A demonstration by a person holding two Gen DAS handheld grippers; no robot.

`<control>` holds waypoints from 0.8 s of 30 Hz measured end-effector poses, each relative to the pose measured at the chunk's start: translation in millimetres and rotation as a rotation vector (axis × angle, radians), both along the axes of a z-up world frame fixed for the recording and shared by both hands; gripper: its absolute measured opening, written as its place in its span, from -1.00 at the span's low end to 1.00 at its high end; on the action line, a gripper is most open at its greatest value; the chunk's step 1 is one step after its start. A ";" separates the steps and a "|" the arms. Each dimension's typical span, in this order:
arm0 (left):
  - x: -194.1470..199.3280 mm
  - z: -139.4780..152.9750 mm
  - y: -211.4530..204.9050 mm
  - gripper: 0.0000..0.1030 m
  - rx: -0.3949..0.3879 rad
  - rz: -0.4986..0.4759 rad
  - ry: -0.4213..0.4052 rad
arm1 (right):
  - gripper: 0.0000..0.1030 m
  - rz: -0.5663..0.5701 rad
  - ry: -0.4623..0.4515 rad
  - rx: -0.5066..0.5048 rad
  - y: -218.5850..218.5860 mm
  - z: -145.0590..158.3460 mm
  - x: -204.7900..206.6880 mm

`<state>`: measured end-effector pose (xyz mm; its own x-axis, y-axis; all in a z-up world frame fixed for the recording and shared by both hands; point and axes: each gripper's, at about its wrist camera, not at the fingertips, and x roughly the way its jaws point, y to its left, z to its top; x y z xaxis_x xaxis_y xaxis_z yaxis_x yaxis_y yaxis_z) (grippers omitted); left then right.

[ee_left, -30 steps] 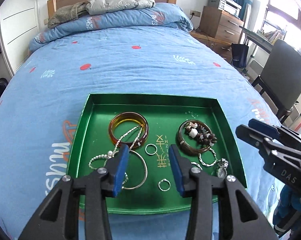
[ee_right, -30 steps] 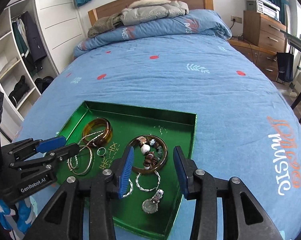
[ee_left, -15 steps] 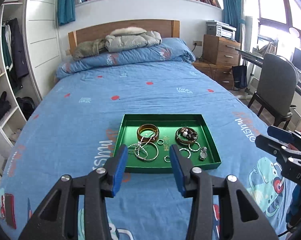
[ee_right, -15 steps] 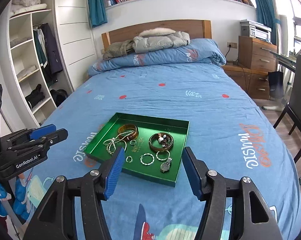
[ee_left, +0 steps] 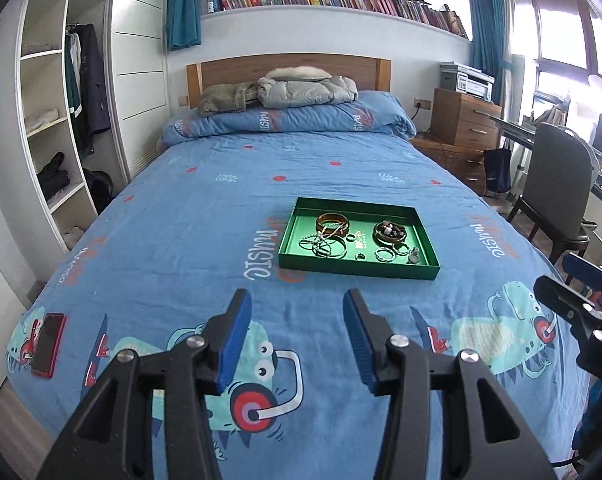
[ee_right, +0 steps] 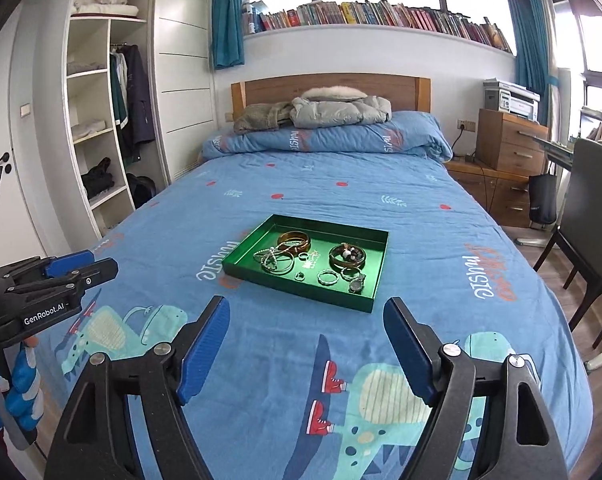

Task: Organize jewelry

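A green tray (ee_left: 301, 262) lies on the blue bed and holds the jewelry; it also shows in the right wrist view (ee_right: 243, 270). In it are an amber bangle (ee_left: 333, 221), a tangle of silver chain and hoops (ee_left: 324, 245), a beaded bracelet (ee_left: 390, 233), small rings (ee_left: 383, 255) and a pendant (ee_left: 414, 257). My left gripper (ee_left: 297, 300) is open and empty, well short of the tray. My right gripper (ee_right: 307, 308) is open and empty, also back from the tray, near the foot of the bed.
A red phone (ee_left: 48, 345) lies on the bed's near left corner. A folded duvet and jackets (ee_left: 307, 90) lie at the headboard. A wardrobe (ee_left: 57, 136) stands left. A dresser (ee_left: 463, 120), a desk and a grey chair (ee_left: 557, 188) stand right.
Both grippers have pulled back and up from over the tray to the foot of the bed. The right gripper has opened wider. The jewelry lies as before.
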<state>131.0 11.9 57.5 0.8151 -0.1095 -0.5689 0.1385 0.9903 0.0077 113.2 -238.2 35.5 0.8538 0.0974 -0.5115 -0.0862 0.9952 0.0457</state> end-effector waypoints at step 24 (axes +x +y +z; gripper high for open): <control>-86.6 10.7 14.0 -0.02 0.059 0.060 -0.134 | 0.70 -0.063 -0.104 -0.023 3.4 9.4 -77.4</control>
